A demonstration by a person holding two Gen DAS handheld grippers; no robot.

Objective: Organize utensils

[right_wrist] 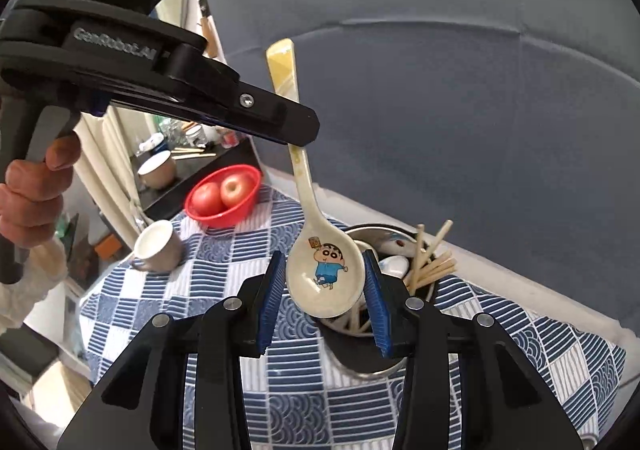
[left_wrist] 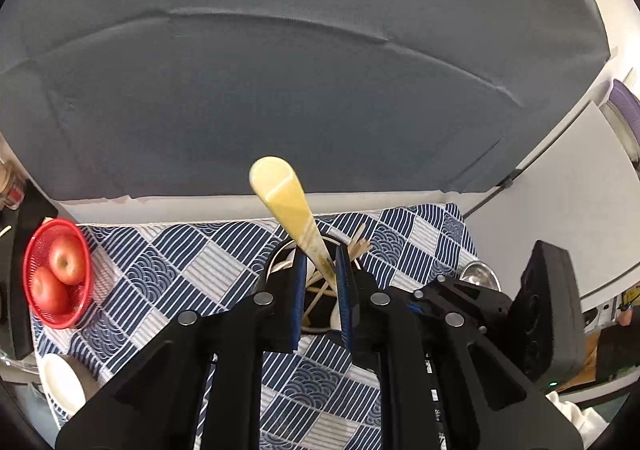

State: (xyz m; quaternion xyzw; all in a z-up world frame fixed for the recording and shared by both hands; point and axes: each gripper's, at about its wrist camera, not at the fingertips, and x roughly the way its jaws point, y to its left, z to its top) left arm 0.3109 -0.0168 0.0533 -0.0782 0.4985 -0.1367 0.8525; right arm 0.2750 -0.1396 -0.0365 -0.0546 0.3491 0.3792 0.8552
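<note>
A cream ceramic spoon (right_wrist: 325,274) with a cartoon boy in its bowl hangs above a metal utensil holder (right_wrist: 368,366) that holds several chopsticks (right_wrist: 434,262) and a white spoon (right_wrist: 394,264). My left gripper (left_wrist: 320,262) is shut on the spoon's handle (left_wrist: 286,202), which sticks up past its fingers; it also shows in the right wrist view (right_wrist: 298,132), reaching in from the upper left. My right gripper (right_wrist: 325,286) is open, its blue pads on either side of the spoon's bowl, close to it.
A red basket (right_wrist: 224,196) with two apples sits on the blue patterned cloth (right_wrist: 224,290) at the far left. A white cup (right_wrist: 154,246) stands near the cloth's left edge. A grey backdrop rises behind the table. Clutter stands on a dark shelf at the left.
</note>
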